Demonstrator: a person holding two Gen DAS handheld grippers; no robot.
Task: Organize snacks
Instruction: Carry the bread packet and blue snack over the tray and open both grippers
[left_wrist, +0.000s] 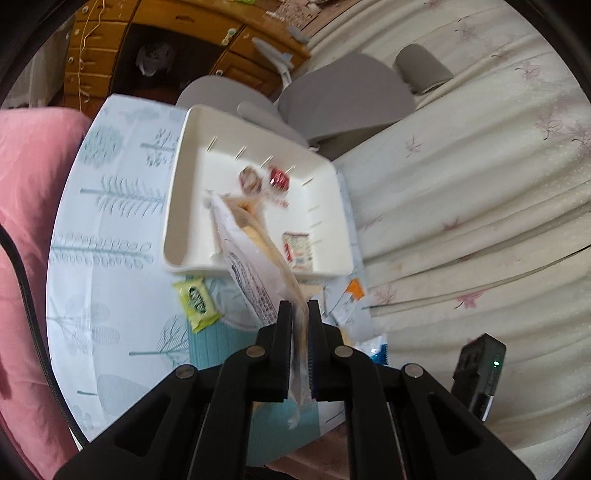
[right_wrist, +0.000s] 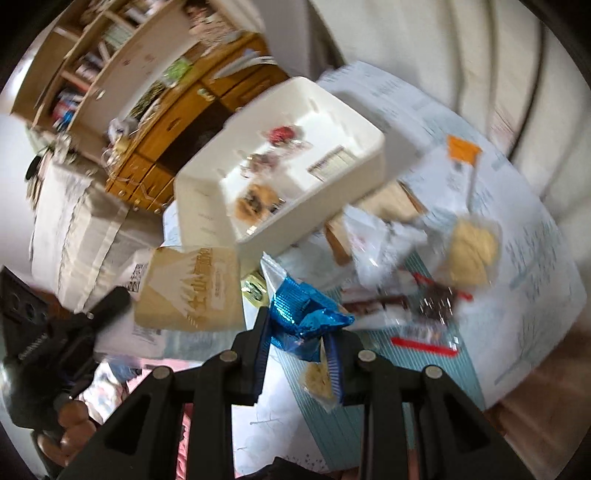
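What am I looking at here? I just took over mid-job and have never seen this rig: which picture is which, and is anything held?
There is no robot arm: a person holds a two-finger gripper in each hand, each with a fisheye camera looking along its fingers.

The left wrist view shows the left gripper shut on a long beige snack packet, lifted above the white tray. The tray already holds several small wrapped snacks. A yellow-green packet lies on the tree-patterned tablecloth beside it.

The right wrist view shows the right gripper shut on a shiny blue packet. More loose snacks lie on the table beyond it. Both pictures are motion-blurred, so fine details are unclear.
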